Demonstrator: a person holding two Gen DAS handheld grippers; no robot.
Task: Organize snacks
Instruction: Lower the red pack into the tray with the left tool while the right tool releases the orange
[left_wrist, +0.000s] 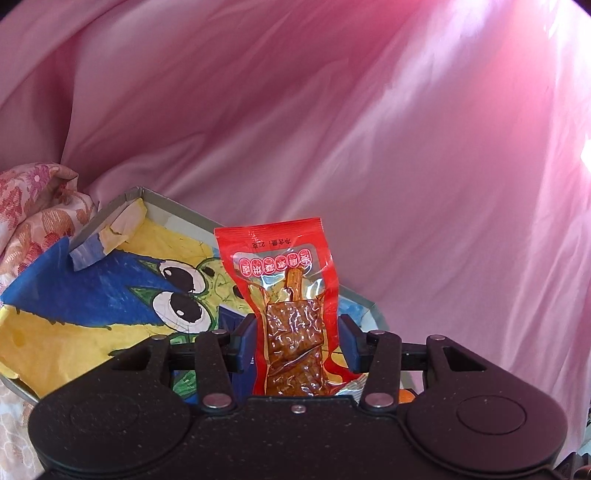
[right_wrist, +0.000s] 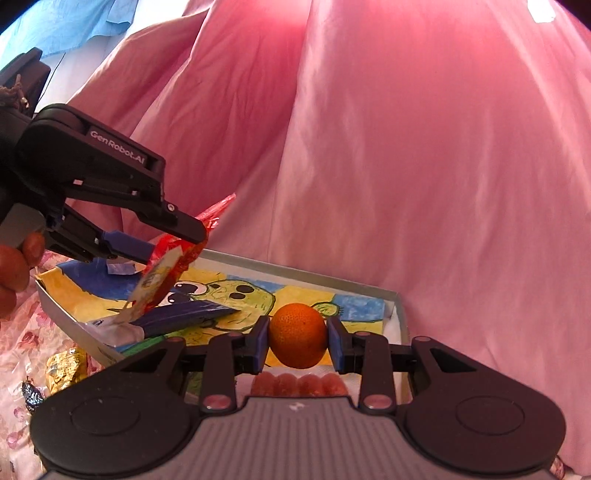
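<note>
My left gripper (left_wrist: 297, 332) is shut on a red snack packet (left_wrist: 284, 266) with brown pieces inside, held upright over a shallow grey tray (left_wrist: 177, 210) lined with a cartoon drawing. From the right wrist view the left gripper (right_wrist: 177, 240) comes in from the left, and the red packet (right_wrist: 166, 273) hangs tilted above the tray's left end. My right gripper (right_wrist: 297, 343) is shut on a small orange (right_wrist: 297, 334), held just above the near side of the tray (right_wrist: 295, 271). A dark blue packet (right_wrist: 184, 315) lies in the tray.
Red jelly sweets (right_wrist: 299, 384) lie at the tray's near edge. A gold-wrapped sweet (right_wrist: 66, 369) and a dark-wrapped one (right_wrist: 33, 395) rest on floral cloth left of the tray. Pink sheet (right_wrist: 406, 147) rises behind. A hand (right_wrist: 14, 266) grips the left tool.
</note>
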